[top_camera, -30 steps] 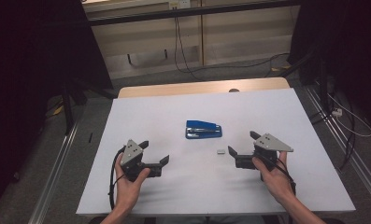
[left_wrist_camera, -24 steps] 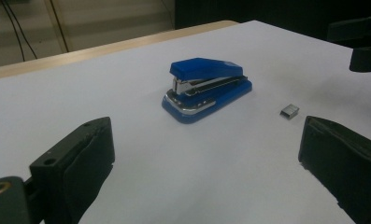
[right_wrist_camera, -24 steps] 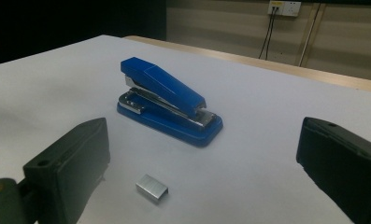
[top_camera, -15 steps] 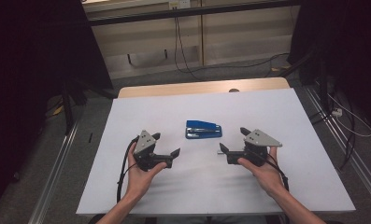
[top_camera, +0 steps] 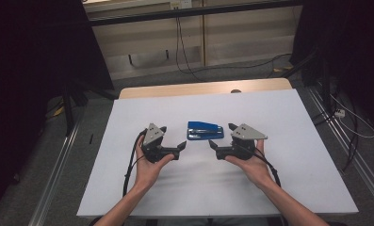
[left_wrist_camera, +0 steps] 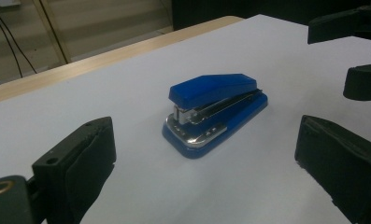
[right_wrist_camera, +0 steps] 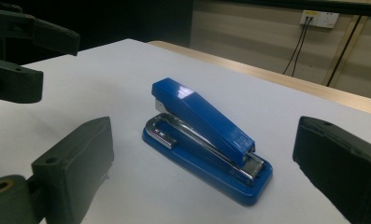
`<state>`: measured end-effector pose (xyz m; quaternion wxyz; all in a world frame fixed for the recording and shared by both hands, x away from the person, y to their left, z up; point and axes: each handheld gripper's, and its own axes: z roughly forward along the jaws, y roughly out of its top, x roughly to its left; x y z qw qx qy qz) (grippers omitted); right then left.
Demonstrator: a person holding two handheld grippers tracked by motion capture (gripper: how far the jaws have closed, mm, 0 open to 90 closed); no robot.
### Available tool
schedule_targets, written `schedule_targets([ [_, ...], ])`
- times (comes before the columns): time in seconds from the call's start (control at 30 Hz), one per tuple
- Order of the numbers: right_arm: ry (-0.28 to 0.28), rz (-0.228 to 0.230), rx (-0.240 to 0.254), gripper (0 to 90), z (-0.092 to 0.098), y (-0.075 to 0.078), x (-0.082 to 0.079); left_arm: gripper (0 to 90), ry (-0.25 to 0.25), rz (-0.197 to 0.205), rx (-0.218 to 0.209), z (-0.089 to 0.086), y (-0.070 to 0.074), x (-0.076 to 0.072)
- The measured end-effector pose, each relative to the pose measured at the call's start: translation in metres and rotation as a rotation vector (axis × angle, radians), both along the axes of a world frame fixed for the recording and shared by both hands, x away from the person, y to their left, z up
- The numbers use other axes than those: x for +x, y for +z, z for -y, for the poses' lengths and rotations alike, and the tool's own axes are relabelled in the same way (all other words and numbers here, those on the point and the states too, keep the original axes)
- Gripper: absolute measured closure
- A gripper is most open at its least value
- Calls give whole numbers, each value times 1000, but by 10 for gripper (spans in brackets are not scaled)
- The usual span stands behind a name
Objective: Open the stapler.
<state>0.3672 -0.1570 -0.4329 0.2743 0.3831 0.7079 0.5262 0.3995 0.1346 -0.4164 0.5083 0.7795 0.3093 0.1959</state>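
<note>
A blue stapler (top_camera: pixel 205 130) with a chrome base lies flat in the middle of the white table top (top_camera: pixel 288 117). My left gripper (top_camera: pixel 173 137) is just to its left, open, jaws pointing at it. My right gripper (top_camera: pixel 222 135) sits just to its right, also open and empty. In the left gripper view the stapler (left_wrist_camera: pixel 216 112) lies a short way ahead, between my spread jaws (left_wrist_camera: pixel 207 161), with the right gripper (left_wrist_camera: pixel 360 51) at the top right. In the right gripper view the stapler (right_wrist_camera: pixel 206 135) sits between the jaws (right_wrist_camera: pixel 204 170), and the left gripper (right_wrist_camera: pixel 19 51) shows at the top left.
A wooden table edge (top_camera: pixel 199 89) runs along the back of the white top. Cables (top_camera: pixel 184 52) trail over the floor behind it. Metal rails (top_camera: pixel 57 169) flank the table on both sides. Bare white surface lies around the stapler.
Both hands have moved forward and inward. The grippers now flank the stapler closely on either side. The stapler has not moved.
</note>
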Motion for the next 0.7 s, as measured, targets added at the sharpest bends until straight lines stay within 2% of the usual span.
schedule_targets([
  [0.1,11,3,-5,50,-5,-1,5,49,0,1,18,0,-1,5],
  [0.27,23,-1,-22,65,-13,-4,11,49,9,-5,-8,4,1,16],
  [0.33,31,-1,-36,79,-15,-4,14,52,-2,-3,3,6,2,21],
  [0.37,32,-5,-32,117,-17,-3,17,64,-6,1,8,8,2,23],
  [0.47,33,-3,-19,169,-19,-2,20,54,-7,8,31,12,-1,31],
  [0.53,31,1,-17,168,-21,-2,23,52,-1,-9,4,14,-5,36],
  [0.57,35,-14,-22,191,-23,-3,26,57,2,-13,5,14,-7,39],
  [0.7,43,-24,-40,224,-26,-4,30,66,22,-13,12,12,-14,46],
])
